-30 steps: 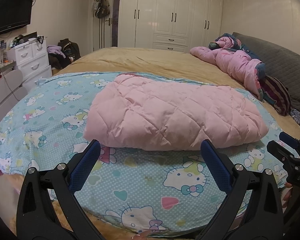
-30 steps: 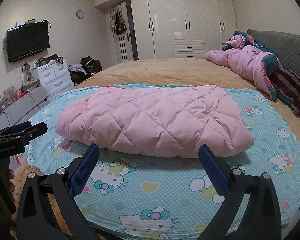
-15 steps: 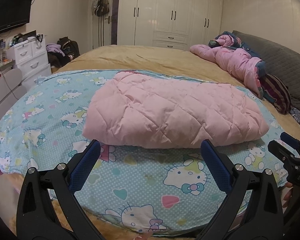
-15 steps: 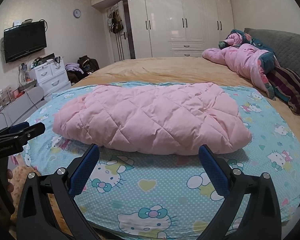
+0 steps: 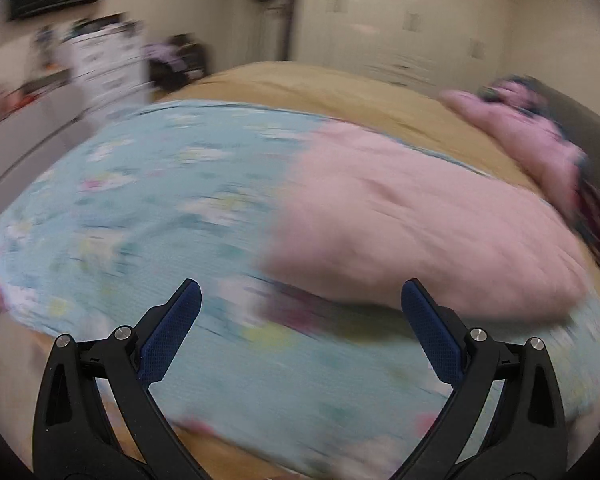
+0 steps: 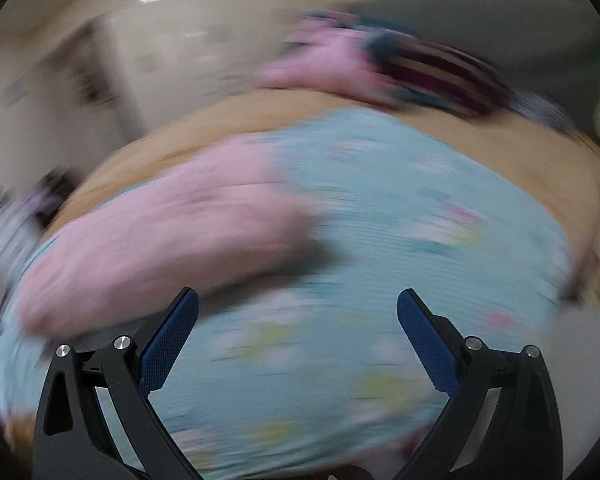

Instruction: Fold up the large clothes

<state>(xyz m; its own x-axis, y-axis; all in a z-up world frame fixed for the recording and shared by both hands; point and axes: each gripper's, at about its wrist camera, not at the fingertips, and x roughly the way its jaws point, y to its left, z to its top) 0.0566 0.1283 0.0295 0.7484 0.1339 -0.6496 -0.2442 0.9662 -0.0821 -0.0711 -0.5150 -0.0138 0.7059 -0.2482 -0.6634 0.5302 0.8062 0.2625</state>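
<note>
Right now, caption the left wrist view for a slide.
Open left gripper over a blue sheet, folded pink coat at right, motion-blurred.

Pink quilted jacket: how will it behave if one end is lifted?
The pink quilted jacket looks puffy and soft, so probably floppy, drooping from any grip. Likely light for its bulk. Folded on the blue printed sheet, it may unfold when lifted.

Pink quilted coat [image 5: 416,232], folded into a puffy bundle, lying flat on blue patterned sheet [image 5: 148,216], blurred
</note>
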